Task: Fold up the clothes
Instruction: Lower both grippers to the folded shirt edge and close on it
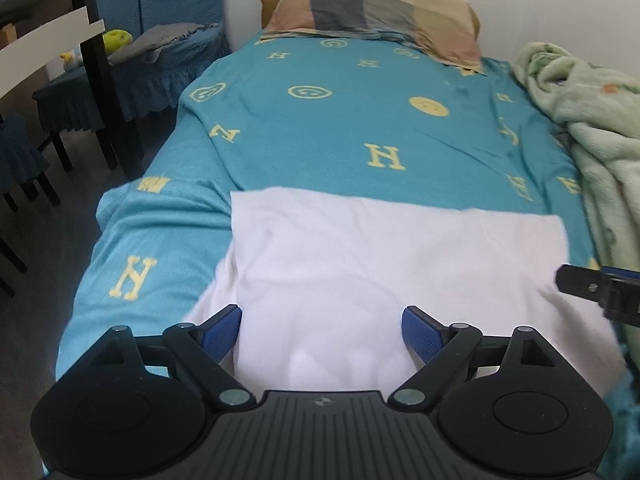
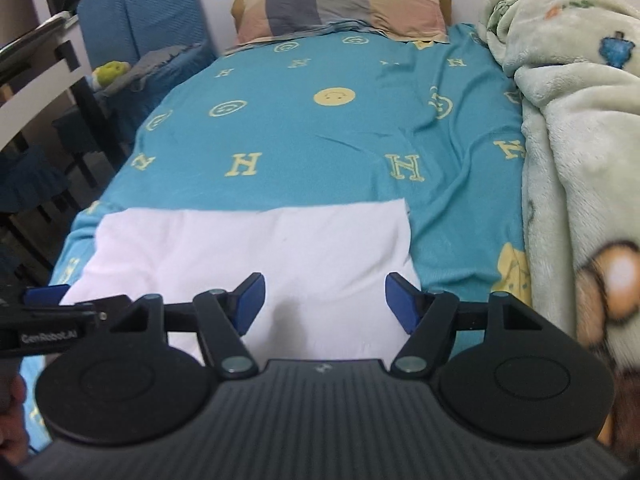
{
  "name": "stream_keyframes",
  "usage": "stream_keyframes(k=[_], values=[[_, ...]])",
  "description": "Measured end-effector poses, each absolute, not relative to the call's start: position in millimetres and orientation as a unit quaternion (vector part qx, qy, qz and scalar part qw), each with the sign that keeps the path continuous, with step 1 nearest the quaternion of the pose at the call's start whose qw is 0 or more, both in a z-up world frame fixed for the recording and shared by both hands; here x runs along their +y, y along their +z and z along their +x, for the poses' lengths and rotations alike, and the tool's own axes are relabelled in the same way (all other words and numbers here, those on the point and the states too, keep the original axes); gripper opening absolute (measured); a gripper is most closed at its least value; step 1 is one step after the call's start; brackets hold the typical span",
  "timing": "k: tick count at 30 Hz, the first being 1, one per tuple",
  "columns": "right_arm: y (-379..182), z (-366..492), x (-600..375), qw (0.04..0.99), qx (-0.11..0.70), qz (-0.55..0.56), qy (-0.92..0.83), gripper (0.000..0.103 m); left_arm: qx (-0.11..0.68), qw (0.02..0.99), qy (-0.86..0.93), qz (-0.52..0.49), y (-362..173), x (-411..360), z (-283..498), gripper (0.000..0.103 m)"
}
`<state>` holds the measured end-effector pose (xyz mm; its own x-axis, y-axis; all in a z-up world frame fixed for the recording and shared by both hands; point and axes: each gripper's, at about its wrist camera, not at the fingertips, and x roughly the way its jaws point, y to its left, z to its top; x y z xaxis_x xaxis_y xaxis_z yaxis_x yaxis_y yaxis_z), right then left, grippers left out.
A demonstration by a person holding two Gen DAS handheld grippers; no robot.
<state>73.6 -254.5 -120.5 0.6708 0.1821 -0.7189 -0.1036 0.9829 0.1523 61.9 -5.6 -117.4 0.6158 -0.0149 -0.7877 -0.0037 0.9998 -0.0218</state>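
White soft cloth garment (image 1: 384, 276), folded into a broad rectangle with a straight far edge, lies flat at the foot end of a bed covered by a teal sheet printed with yellow letter H shapes and smiley faces (image 1: 320, 120). In the left wrist view its left side reaches close to the left edge of the bed, where the sheet drops away, and a lower layer spreads out wider toward the near edge.

Going left to right: beyond the bed's left edge stand dark wooden chairs with blue skirted covers (image 1: 132, 76). The left gripper (image 1: 322, 330), black with blue pads, is held low and level over the near part of the garment, pointing toward the head of the bed. Its fingers (image 1: 224, 332) are spread wide apart, with white cloth showing between them and nothing clamped. In the right wrist view a hand (image 2: 12, 412) shows at the bottom left corner.

The right gripper (image 2: 324, 300) is level beside it, over the garment's right half, pointing the same way. Its fingers (image 2: 402, 300) are also wide apart and hold nothing.

At the head end rests a checked beige, grey and pink pillow (image 1: 372, 12). Along the bed's right edge lies a bunched pale green fleece blanket (image 2: 572, 160).
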Motion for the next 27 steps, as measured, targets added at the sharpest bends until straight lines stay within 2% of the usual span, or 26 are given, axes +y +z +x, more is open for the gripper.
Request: stream_keyframes(k=[8,17,24,27], values=[[-148.5,76.7,-256.1,0.880,0.464,0.065,0.076,0.069,0.465,0.885,-0.001,-0.005,-133.0,-14.2,48.7,0.091],[-150.0,74.2,-256.9,0.879,0.465,0.067,0.077,0.069,0.466,0.885,0.001,-0.003,-130.5,-15.3,46.3,0.092],[-148.4,75.8,-257.4,0.880,0.464,0.070,0.075,0.069,0.474,0.878,-0.011,-0.062,-114.0,-12.1,25.8,0.092],[-147.4,76.7,-259.2,0.880,0.463,0.077,0.073,0.069,0.479,0.870,-0.018,-0.118,-105.4,-5.4,15.4,0.094]])
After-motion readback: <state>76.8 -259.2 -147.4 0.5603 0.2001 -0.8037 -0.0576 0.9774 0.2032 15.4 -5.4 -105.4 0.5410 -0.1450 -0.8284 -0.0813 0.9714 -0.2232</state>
